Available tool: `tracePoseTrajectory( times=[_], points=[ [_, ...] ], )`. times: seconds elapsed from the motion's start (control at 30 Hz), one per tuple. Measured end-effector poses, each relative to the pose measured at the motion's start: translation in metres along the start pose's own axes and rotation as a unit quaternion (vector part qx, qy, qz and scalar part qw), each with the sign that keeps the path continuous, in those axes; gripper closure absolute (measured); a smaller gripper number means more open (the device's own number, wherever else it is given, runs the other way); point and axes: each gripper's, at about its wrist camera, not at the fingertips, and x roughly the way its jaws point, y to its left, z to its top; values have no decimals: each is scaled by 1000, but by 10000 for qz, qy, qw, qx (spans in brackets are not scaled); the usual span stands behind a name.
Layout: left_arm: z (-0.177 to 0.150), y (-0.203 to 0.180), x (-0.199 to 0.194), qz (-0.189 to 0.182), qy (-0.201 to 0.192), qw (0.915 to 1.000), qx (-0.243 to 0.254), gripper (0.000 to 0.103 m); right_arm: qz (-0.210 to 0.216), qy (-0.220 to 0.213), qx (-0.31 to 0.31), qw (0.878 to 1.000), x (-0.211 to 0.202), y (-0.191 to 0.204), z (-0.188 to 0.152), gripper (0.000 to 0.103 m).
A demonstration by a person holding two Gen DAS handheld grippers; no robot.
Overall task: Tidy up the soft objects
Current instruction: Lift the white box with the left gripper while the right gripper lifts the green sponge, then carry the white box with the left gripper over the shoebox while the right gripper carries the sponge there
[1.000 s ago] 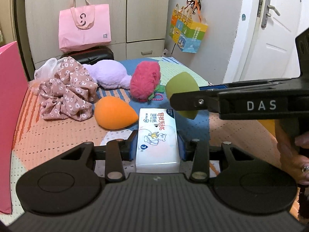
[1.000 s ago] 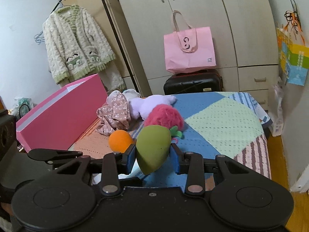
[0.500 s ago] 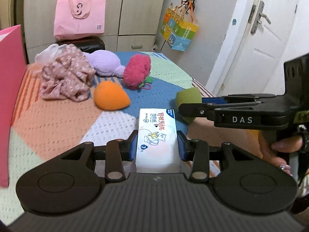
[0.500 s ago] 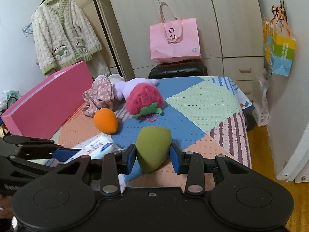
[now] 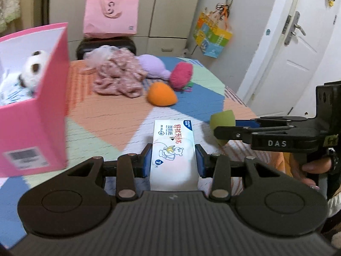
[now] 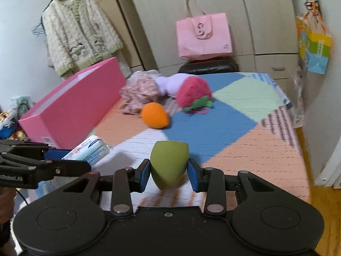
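My left gripper (image 5: 173,160) is shut on a white tissue pack (image 5: 173,149), held above the patchwork bed. My right gripper (image 6: 169,170) is shut on a green egg-shaped sponge (image 6: 169,163); it shows in the left wrist view (image 5: 222,122) at the right. An orange sponge (image 5: 162,95), a red plush strawberry (image 5: 181,74), a purple plush (image 5: 152,66) and a floral cloth (image 5: 119,76) lie on the bed. A pink box (image 5: 34,115) at the left holds a panda plush (image 5: 32,70).
A pink tote bag (image 6: 203,36) stands on a black suitcase (image 6: 210,66) before the wardrobe. A colourful bag (image 5: 213,36) hangs on the wall by a white door (image 5: 298,49). A cardigan (image 6: 78,40) hangs at the left. The bed edge (image 6: 302,164) drops to the floor.
Both grippers have pulled back and swung left with their loads. The pink box with the panda has come into the left wrist view. The bed's objects look farther away.
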Motion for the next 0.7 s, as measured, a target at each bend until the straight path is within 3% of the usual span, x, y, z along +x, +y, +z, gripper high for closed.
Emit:
tracePoseTrajectory(
  times=[0.13,0.43,0.7],
  points=[
    [-3,14,-19,69,108,9999,-34,64,162,171,-191,9995,0,24,0,60],
    [12,42,-64,41,391,9989,261,64,984,489,-381,9932,-8,75,17,60],
    [31,67,-104,244,121,9993,238,64,1598,725,-894,9804,-4,126,49,60]
  ],
)
